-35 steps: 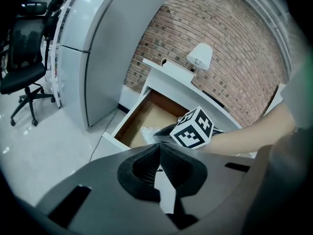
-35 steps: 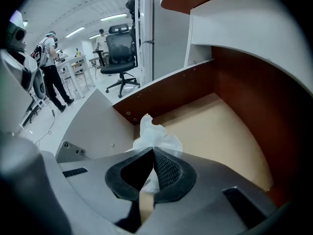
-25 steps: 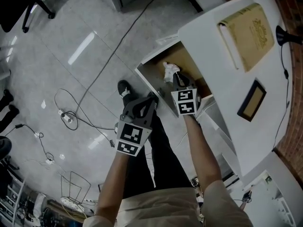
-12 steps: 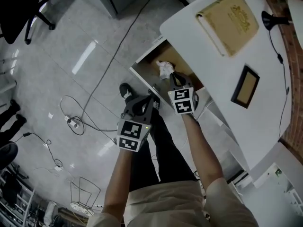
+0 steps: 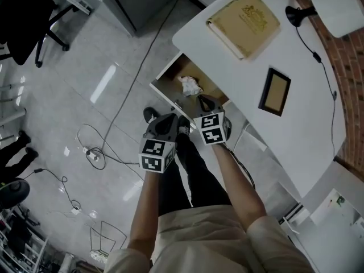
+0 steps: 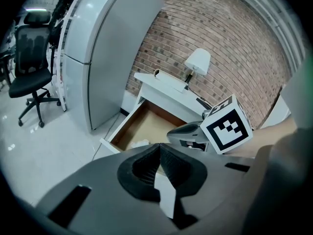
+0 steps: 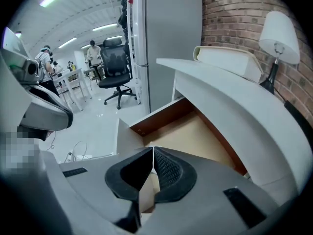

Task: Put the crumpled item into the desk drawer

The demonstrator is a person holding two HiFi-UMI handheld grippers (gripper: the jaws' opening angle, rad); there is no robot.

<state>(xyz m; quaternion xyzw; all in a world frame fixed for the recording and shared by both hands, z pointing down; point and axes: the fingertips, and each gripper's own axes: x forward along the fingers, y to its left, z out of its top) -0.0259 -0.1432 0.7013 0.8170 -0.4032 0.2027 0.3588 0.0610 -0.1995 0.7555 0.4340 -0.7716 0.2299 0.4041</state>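
Here, seen from the head, a black office chair (image 5: 27,15) stands at the far left on the pale floor (image 5: 74,95), and a thin cable (image 5: 92,152) loops across the tiles nearer the person. Next comes the left tongs (image 5: 175,120), held just in front of the drawer's front panel; in the left gripper view its two ribbed jaws are pressed together with nothing between them (image 6: 159,148). Just past it the drawer (image 5: 163,94) stands pulled out from under the bench (image 5: 307,124), and the crumpled item (image 5: 190,85), a small white wad, lies on the drawer's brown floor near its front left part, free of both tongs. The left gripper view catches the same wad (image 6: 141,143) as a pale scrap at the drawer's near edge. To its right, the right tongs (image 5: 201,98) hangs over the open drawer, close to the wad but apart from it; the right gripper view shows its jaws closed on each other and empty (image 7: 153,151), with the bare drawer bottom (image 7: 195,136) beyond them. On the bench top lie a tan book (image 5: 243,16), then a dark picture frame (image 5: 274,91), and at the far right a lamp (image 5: 335,1) beside the brick wall (image 5: 352,67).
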